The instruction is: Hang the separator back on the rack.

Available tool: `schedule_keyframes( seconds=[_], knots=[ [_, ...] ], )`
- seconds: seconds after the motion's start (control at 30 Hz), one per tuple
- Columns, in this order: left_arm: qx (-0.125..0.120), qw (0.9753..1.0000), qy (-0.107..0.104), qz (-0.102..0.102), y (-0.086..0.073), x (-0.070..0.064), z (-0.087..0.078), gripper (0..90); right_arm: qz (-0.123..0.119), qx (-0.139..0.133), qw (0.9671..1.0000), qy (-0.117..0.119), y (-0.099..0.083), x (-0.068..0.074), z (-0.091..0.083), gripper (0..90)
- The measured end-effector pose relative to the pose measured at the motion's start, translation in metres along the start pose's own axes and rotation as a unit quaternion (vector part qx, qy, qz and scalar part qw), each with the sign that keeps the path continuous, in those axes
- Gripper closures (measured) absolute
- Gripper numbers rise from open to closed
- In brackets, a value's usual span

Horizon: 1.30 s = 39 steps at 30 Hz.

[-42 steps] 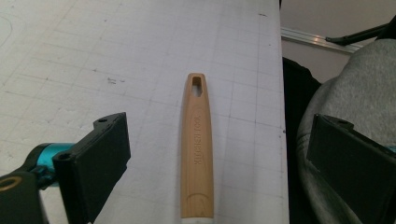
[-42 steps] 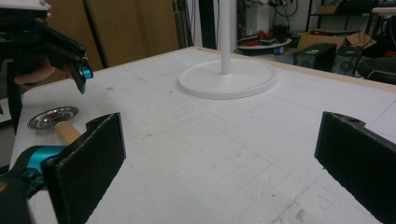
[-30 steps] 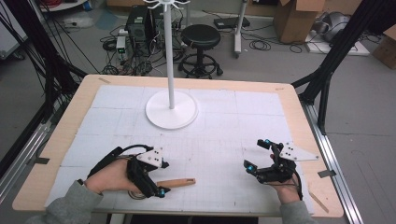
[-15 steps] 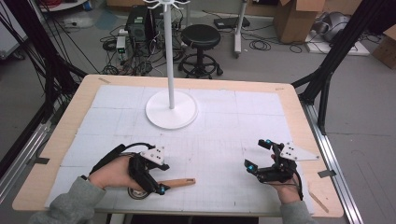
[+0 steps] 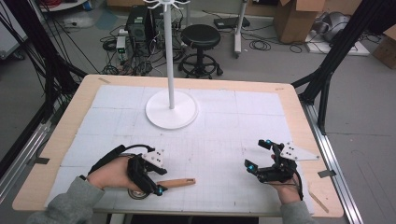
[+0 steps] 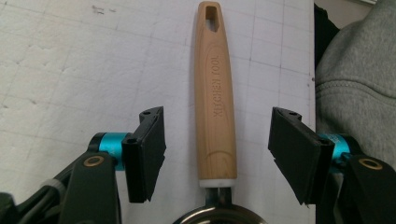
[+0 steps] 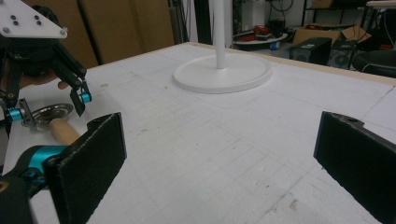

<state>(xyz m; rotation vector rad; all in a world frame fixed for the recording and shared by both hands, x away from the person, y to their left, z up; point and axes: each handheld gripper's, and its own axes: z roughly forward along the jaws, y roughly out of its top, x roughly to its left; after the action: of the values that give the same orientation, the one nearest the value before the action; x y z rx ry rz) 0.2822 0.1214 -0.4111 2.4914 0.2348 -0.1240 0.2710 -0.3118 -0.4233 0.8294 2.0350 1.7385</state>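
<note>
Since a second ago the left gripper [image 5: 148, 179] has slid a bit toward the near table edge and now sits over the utensil's [image 6: 215, 93] bowl end; the right gripper [image 5: 261, 156] and the utensil itself look unmoved.

Left gripper: jaws spread wide, one on each side of the wooden handle [image 5: 178, 183], clear gap both sides, not touching it. In the left gripper view the handle runs straight up between the jaws, hang-hole at the far end, white collar then metal rim at the bottom edge.

Right gripper: jaws spread, nothing between them, over bare mat near the right front of the table [image 5: 289, 100].

Utensil lies flat on the white mat [image 5: 224, 135] near the front-left edge, handle pointing toward table centre. The metal end [image 7: 50, 113] looks like a small strainer or ladle bowl, hard to tell which since the gripper covers most of it.

Count: one utensil, two grippers, one white stand [image 5: 171, 109] with round base at centre-back of the mat, well apart from both grippers. One grey sleeve [image 6: 355, 70] beside the left gripper.
</note>
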Motion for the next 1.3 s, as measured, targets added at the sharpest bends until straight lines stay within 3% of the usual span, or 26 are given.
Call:
schedule_keyframes(
  seconds=[0.23,0.37,0.4,0.67,0.93,1.2,1.3],
  knots=[
    [0.026,0.9995,0.014,0.007,-0.0043,-0.0011,-0.001,42.1,-0.002,0.0,1.0,0.001,0.0,0.0003,0.0004,1.4],
    [0.032,0.9994,0.016,-0.004,-0.0072,-0.0029,-0.0003,45.9,-0.001,0.003,1.0,0.002,-0.0002,0.0005,0.0003,1.4],
    [0.043,0.999,0.016,0.005,-0.0074,-0.0017,-0.0013,47.2,0.0,0.003,1.0,0.002,-0.0002,0.0006,0.0003,1.4],
    [0.048,0.9987,0.019,0.002,-0.0091,-0.0025,-0.0001,52.2,-0.001,0.004,1.0,0.002,-0.0002,0.0005,0.0004,1.4],
    [0.06,0.9977,0.027,0.014,-0.0086,-0.0068,0.0021,57.1,-0.002,0.003,1.0,0.002,-0.0002,0.0,0.0008,1.5],
    [0.064,0.9976,0.025,0.006,-0.0085,-0.0069,0.002,60.8,0.001,0.003,1.0,0.004,-0.0001,0.0,0.0003,1.6],
    [0.065,0.9974,0.029,0.013,-0.0088,-0.008,0.0022,61.9,0.0,0.004,0.9999,0.01,0.0,0.0001,-0.0001,5.8]
  ],
)
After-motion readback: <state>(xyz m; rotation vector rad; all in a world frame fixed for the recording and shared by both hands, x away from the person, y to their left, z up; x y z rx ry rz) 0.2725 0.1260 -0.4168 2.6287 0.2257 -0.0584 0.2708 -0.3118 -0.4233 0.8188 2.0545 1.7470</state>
